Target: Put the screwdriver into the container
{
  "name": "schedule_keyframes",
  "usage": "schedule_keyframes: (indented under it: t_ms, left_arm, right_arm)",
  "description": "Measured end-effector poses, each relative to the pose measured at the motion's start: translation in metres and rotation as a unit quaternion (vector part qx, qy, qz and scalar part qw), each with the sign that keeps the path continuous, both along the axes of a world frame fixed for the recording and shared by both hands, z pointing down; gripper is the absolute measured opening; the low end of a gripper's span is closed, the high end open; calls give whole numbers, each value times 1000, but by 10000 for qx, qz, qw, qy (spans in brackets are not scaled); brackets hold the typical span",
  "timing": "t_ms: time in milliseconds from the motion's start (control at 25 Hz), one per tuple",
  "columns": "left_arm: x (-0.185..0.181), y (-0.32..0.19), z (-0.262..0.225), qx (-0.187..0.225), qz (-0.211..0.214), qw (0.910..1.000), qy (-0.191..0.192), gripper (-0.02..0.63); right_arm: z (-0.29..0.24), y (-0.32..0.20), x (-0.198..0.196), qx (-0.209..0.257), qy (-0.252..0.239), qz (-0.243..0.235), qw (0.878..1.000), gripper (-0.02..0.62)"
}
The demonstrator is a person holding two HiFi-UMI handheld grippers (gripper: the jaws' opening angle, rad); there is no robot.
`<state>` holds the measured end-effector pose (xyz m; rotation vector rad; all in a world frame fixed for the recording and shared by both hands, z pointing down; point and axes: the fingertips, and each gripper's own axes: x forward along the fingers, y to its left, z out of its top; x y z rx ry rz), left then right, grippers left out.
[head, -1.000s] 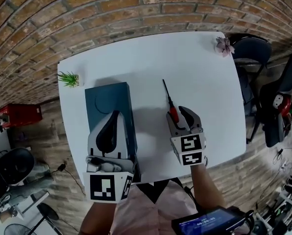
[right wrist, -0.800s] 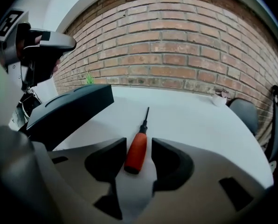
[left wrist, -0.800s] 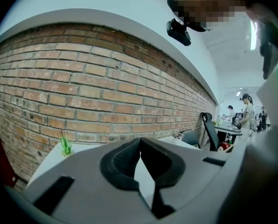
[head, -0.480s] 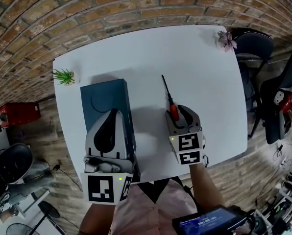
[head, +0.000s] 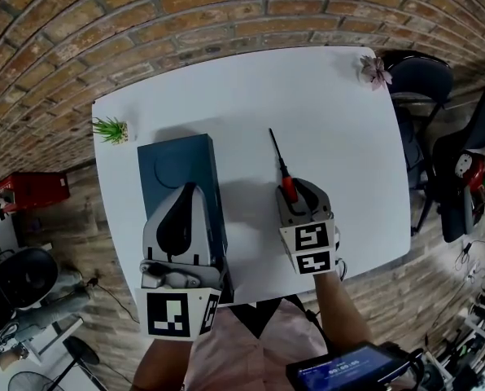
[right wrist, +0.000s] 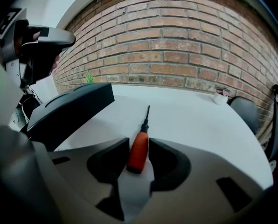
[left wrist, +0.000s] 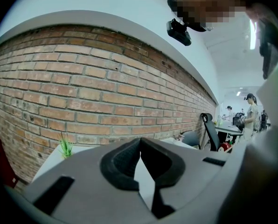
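**Shared office or lab workroom**

Brick wall [head: 145, 23] behind white table [head: 332, 104]. Office chairs [head: 419, 78] at the table's right. Cables [head: 469, 269] on wood floor [head: 80, 243]. Red case [head: 31, 192] left of table. People at desks [left wrist: 249, 113] far beyond it.

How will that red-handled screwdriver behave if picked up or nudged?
The screwdriver looks rigid and probably light: thin metal shaft, short handle. Its rounded handle lies flat on the smooth white table, so a sideways nudge may roll it. The right tool has just been closing with the handle between its jaws; gripped there, the shaft might dip.
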<state>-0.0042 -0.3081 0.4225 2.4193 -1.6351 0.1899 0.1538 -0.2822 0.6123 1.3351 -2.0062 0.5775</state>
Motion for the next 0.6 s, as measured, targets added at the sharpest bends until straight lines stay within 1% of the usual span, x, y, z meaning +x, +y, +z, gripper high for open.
schedule_keyframes:
  t_ms: [600]
  left_arm:
    - [-3, 5, -13, 147, -75, 9999, -41, 12]
  right_arm:
    - [0, 0, 3, -23, -81, 96, 9999, 112]
